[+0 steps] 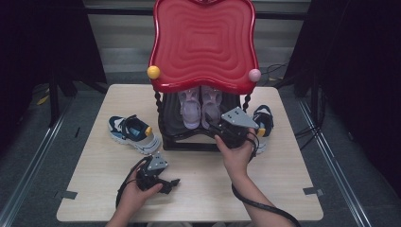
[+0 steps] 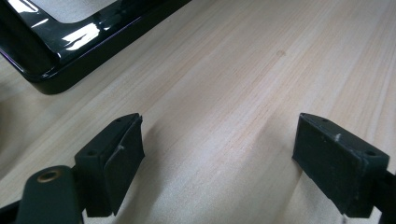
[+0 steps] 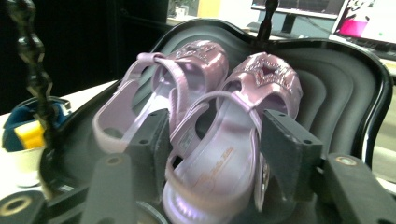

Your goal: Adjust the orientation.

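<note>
The right claw (image 3: 210,154) stood clamped around the heel of 1 lilac sandal (image 3: 224,140) on the black lower shelf (image 3: 345,84) beside its twin (image 3: 159,88), while the left claw (image 2: 217,158) hovered, spread apart, over the bench (image 2: 243,84).

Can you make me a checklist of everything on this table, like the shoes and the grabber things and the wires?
Surface: pale wooden table, bare in front of the rack.
Job's things: pair of purple sandals side by side on the black lower shelf of a rack with a red top.
Clutter: one blue-and-white sneaker left of the rack, another sneaker at its right.
Grippers: right gripper has its jaws either side of one sandal's heel; contact cannot be told. Left gripper open over bare table, holding nothing.
Cables: black cable trails from the right gripper along the forearm.
Surroundings: grey floor, dark curtains at both sides.
</note>
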Demonstrator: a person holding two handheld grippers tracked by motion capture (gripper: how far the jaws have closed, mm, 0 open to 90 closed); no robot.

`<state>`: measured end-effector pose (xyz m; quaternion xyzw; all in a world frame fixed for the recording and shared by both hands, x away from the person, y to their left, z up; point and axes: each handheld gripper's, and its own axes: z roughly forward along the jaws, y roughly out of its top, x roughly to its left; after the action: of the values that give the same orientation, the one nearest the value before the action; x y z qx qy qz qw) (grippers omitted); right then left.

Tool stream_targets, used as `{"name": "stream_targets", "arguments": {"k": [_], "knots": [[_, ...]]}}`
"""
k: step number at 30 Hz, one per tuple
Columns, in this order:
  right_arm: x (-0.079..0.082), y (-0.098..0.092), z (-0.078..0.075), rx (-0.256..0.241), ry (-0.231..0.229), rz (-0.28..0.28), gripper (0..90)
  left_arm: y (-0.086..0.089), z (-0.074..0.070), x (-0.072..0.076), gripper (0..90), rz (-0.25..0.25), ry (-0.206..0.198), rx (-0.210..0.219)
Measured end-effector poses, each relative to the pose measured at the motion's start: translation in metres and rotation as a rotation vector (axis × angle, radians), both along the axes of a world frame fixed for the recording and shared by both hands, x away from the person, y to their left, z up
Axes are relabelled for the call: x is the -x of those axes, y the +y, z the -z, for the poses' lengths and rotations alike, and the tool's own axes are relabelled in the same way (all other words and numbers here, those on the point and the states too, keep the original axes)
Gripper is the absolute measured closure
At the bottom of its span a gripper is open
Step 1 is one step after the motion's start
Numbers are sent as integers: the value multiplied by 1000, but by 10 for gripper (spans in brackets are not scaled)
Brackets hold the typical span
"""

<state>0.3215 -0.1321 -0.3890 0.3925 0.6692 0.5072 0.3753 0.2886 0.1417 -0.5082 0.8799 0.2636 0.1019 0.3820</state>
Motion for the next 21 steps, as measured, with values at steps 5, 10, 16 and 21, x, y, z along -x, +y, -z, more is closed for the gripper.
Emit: {"name": "stream_targets", "arguments": {"k": [5,10,16,21], "knots": [[12,-4,-2,4,22,-55,369,0,0,0,156,-3,0,4],[25,-12,-1,7,55,-109,325,0,0,0,156,0,0,0],[36,-22,3,13,97,-151,292,0,0,0,155,0,0,0],[43,-32,10,14,134,-181,259,0,0,0,155,1,1,0]]}}
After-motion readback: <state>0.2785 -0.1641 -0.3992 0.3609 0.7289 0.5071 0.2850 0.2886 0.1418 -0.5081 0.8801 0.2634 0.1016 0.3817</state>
